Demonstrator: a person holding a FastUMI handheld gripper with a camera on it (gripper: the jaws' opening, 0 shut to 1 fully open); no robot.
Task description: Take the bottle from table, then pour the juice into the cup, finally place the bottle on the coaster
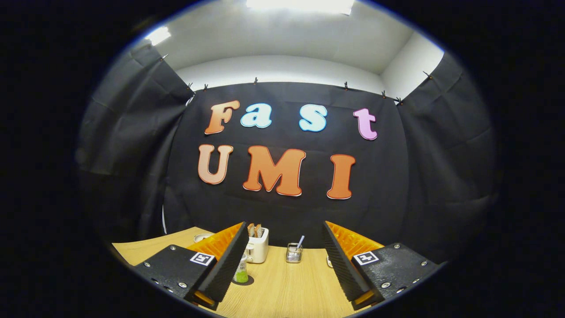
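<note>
Two fingers (234, 260) apart, wooden table (282, 287), black cloth wall (287, 212)

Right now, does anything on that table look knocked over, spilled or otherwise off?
Nothing stands out. The bottle stands upright on a dark coaster beside one finger of the open gripper. The toaster and wire holder beyond stand straight, and the table looks dry.

Hand-held gripper (284, 256) level; fingers wide apart, empty
</note>
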